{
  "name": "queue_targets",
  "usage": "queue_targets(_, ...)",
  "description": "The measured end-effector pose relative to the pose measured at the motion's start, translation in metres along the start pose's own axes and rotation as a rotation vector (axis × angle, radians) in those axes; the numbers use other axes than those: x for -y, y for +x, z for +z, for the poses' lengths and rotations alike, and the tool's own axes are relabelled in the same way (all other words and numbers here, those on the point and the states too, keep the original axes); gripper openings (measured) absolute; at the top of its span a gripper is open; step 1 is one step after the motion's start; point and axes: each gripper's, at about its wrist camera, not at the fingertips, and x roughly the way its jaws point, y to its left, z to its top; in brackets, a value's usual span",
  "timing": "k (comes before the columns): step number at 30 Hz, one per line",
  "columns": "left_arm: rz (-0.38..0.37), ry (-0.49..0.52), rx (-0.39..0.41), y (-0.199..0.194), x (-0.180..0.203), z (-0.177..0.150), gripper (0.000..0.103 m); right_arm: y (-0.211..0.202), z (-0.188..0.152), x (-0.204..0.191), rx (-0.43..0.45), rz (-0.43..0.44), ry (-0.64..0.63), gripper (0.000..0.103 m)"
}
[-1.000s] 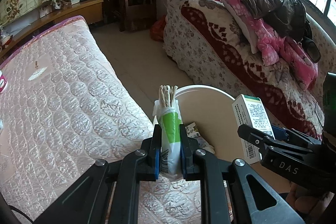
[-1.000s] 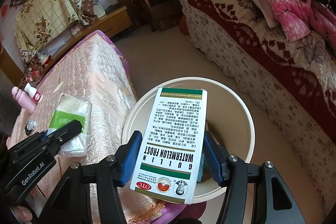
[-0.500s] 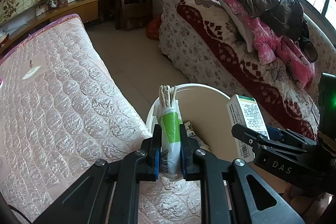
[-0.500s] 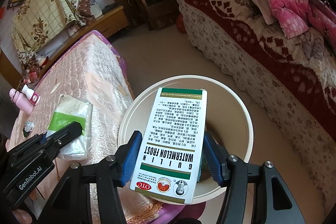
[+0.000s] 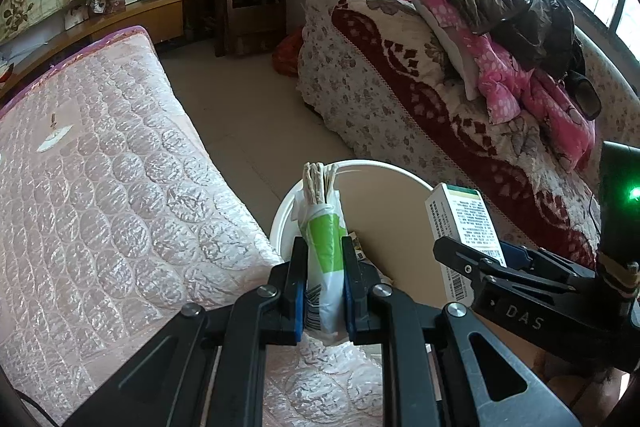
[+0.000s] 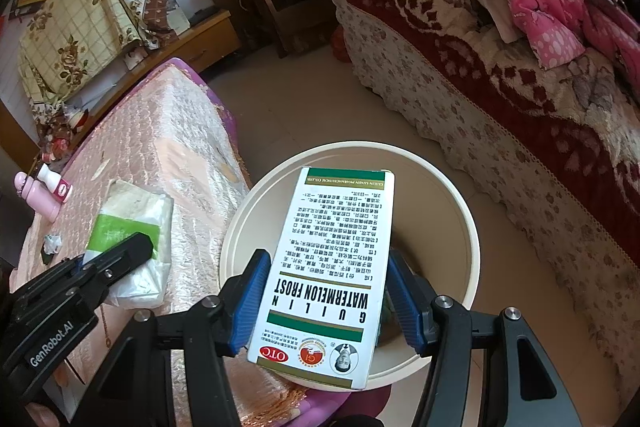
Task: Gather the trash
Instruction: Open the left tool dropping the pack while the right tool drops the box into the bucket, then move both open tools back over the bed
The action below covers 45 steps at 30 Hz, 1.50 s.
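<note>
Through the left wrist camera, the left gripper (image 5: 324, 285) is clamping a green-and-white plastic tissue pack (image 5: 323, 247) between its blue pads, the pack standing upright with beige tissue edges poking from its top. The round cream plastic bin (image 5: 384, 219) is sitting just beyond it, beside the pink quilted mattress (image 5: 100, 207). Compared with a second ago, the bin is appearing nearer and more centred behind the pack, so the left hand seems to be closing on the drop point.

Through the right wrist camera, the right gripper (image 6: 326, 303) is squeezing a white-and-green cardboard medicine box (image 6: 328, 275) by its long sides, directly over the bin (image 6: 460, 211). Its position over the bin is barely changing. Seen from here, the tissue pack (image 6: 132, 239) in the left gripper (image 6: 132, 247) is hanging left of the bin, still over the mattress (image 6: 180, 131). Both items are probably ready for release, the box first.
</note>
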Motion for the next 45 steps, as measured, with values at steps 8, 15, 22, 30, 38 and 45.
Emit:
queue_targets(8,-0.04,-0.03,0.021,-0.003,-0.006,-0.002,0.056,0.01,0.001,0.013,-0.039,-0.001,0.073,0.063)
queue_targets(15,-0.012,-0.036,0.023,-0.007,-0.013,-0.004,0.056,0.013,0.0,0.015,-0.042,0.009,0.096,0.063)
queue_targets(22,0.016,-0.047,0.03,-0.013,-0.022,-0.007,0.056,0.012,-0.001,0.008,-0.051,0.011,0.078,0.063)
queue_targets(30,0.051,-0.054,0.043,-0.024,-0.034,-0.011,0.056,0.008,-0.003,-0.003,-0.05,0.016,0.054,0.063)
queue_targets(38,0.107,-0.087,0.055,-0.043,-0.062,-0.017,0.057,0.004,-0.006,-0.033,-0.054,0.042,-0.005,0.063)
queue_targets(45,0.162,-0.13,0.069,-0.064,-0.094,-0.026,0.057,0.002,-0.009,-0.076,-0.059,0.089,-0.069,0.063)
